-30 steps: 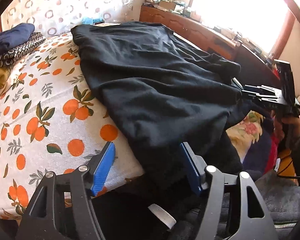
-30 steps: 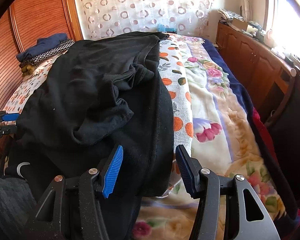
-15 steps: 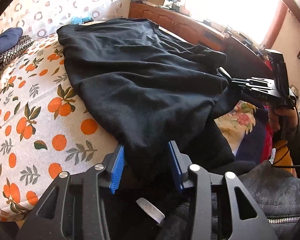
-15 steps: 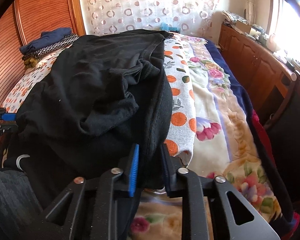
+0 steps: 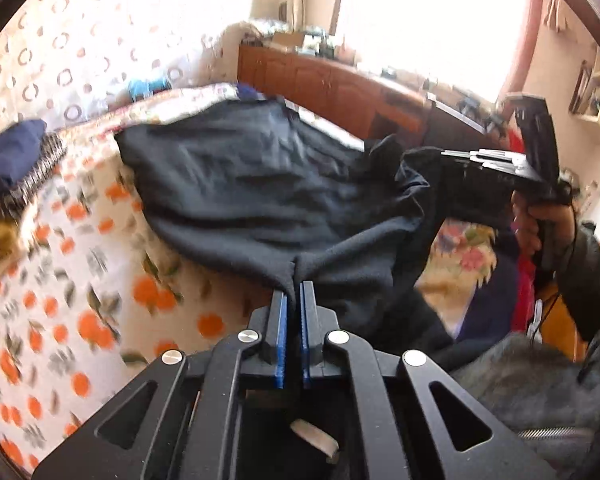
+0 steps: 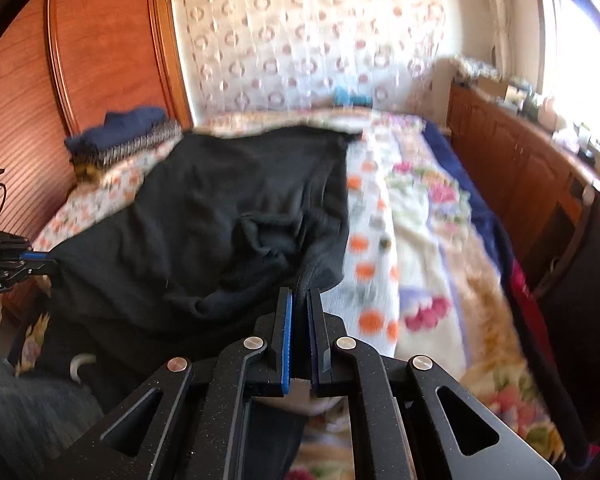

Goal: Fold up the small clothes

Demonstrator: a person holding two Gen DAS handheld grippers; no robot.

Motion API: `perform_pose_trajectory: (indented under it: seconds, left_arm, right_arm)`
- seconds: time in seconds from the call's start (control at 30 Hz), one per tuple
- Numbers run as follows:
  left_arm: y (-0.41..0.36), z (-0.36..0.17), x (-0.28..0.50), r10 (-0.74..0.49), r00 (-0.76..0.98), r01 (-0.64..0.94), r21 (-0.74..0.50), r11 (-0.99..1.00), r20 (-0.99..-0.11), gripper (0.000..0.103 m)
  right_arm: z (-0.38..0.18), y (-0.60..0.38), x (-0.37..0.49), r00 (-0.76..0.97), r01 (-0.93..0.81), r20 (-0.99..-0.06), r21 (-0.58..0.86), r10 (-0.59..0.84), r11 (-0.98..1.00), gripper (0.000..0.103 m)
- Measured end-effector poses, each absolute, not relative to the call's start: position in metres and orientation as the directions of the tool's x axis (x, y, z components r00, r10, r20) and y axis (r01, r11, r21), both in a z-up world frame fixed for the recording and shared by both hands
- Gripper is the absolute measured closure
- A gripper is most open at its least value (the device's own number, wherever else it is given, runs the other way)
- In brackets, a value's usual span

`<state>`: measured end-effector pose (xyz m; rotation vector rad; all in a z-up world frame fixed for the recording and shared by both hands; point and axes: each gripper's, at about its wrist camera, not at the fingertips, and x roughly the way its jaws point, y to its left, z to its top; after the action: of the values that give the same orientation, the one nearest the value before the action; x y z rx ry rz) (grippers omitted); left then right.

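You have the black shirt pinched at two points along its near edge, the edge closest to you at the foot of the bed. Your left gripper is clamped narrow on a bunch of the hem, and your right gripper is closed on the cloth the same way, so the edge hangs between them while the rest lies spread across the bed toward the curtain. Holding both corners like this looks like the setup for carrying that edge up and over the shirt, a first fold in half. A stack of folded clothes sits at the head of the bed by the wooden headboard, well apart from the shirt, likely where finished pieces go. Both views are blurred.
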<state>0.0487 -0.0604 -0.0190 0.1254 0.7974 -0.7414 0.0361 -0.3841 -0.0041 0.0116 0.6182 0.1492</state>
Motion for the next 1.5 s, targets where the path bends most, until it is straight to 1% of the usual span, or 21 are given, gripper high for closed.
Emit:
perform_pose_trajectory:
  seconds: [0.13, 0.27, 0.33, 0.53, 0.73, 0.97, 1.07, 1.17, 1.2, 1.27, 1.3, 1.33, 1.37, 1.5]
  left_arm:
    - [-0.057, 0.009, 0.077, -0.589, 0.511, 0.640, -0.180, 0.747, -0.627, 0.097]
    - [-0.063, 0.026, 0.111, -0.591, 0.551, 0.637, -0.162, 0.754, -0.590, 0.097]
    - [-0.066, 0.030, 0.138, -0.579, 0.571, 0.622, -0.153, 0.768, -0.582, 0.097]
    - [-0.064, 0.027, 0.221, -0.544, 0.603, 0.560, -0.177, 0.810, -0.583, 0.097]
    - [-0.065, 0.032, 0.287, -0.517, 0.628, 0.523, -0.177, 0.834, -0.581, 0.097]
    - [-0.060, 0.008, 0.355, -0.489, 0.615, 0.476, -0.203, 0.856, -0.618, 0.097]
    - [-0.055, -0.011, 0.377, -0.470, 0.594, 0.447, -0.217, 0.868, -0.653, 0.097]
    - [-0.055, -0.020, 0.384, -0.460, 0.569, 0.446, -0.214, 0.869, -0.682, 0.096]
    - [-0.055, -0.021, 0.384, -0.451, 0.571, 0.448, -0.201, 0.871, -0.686, 0.091]
    - [-0.055, -0.021, 0.379, -0.432, 0.589, 0.454, -0.162, 0.876, -0.683, 0.051]
    - [-0.055, -0.019, 0.375, -0.422, 0.609, 0.454, -0.141, 0.880, -0.672, 0.047]
    - [-0.054, -0.018, 0.374, -0.420, 0.613, 0.455, -0.135, 0.880, -0.669, 0.039]
    - [-0.054, -0.017, 0.371, -0.424, 0.611, 0.461, -0.135, 0.877, -0.668, 0.034]
    - [-0.059, -0.016, 0.357, -0.452, 0.579, 0.503, -0.139, 0.853, -0.679, 0.034]
  right_arm:
    - [0.018, -0.385, 0.061, 0.847, -0.121, -0.515, 0.051, 0.130, 0.991, 0.097]
    - [0.033, -0.384, 0.100, 0.868, -0.117, -0.483, 0.030, 0.117, 0.993, 0.097]
    - [0.037, -0.383, 0.126, 0.872, -0.115, -0.477, 0.019, 0.110, 0.993, 0.097]
    - [0.041, -0.381, 0.195, 0.877, -0.100, -0.472, -0.001, 0.088, 0.995, 0.097]
    - [0.041, -0.375, 0.254, 0.883, -0.091, -0.464, -0.020, 0.072, 0.996, 0.097]
    - [0.028, -0.364, 0.303, 0.873, -0.092, -0.484, -0.042, 0.060, 0.995, 0.097]
    - [0.009, -0.356, 0.334, 0.844, -0.100, -0.534, -0.067, 0.049, 0.993, 0.097]
    - [-0.011, -0.347, 0.359, 0.812, -0.112, -0.583, -0.101, 0.033, 0.989, 0.097]
    - [-0.018, -0.344, 0.365, 0.802, -0.115, -0.597, -0.112, 0.026, 0.987, 0.097]
    - [-0.026, -0.339, 0.376, 0.788, -0.119, -0.615, -0.129, 0.015, 0.984, 0.097]
    - [-0.029, -0.338, 0.381, 0.781, -0.120, -0.624, -0.136, 0.009, 0.983, 0.097]
    - [-0.031, -0.336, 0.383, 0.775, -0.121, -0.632, -0.140, 0.005, 0.983, 0.097]
    - [-0.032, -0.335, 0.387, 0.772, -0.122, -0.636, -0.139, 0.006, 0.983, 0.097]
    - [-0.025, -0.339, 0.401, 0.769, -0.127, -0.639, -0.124, 0.019, 0.984, 0.097]
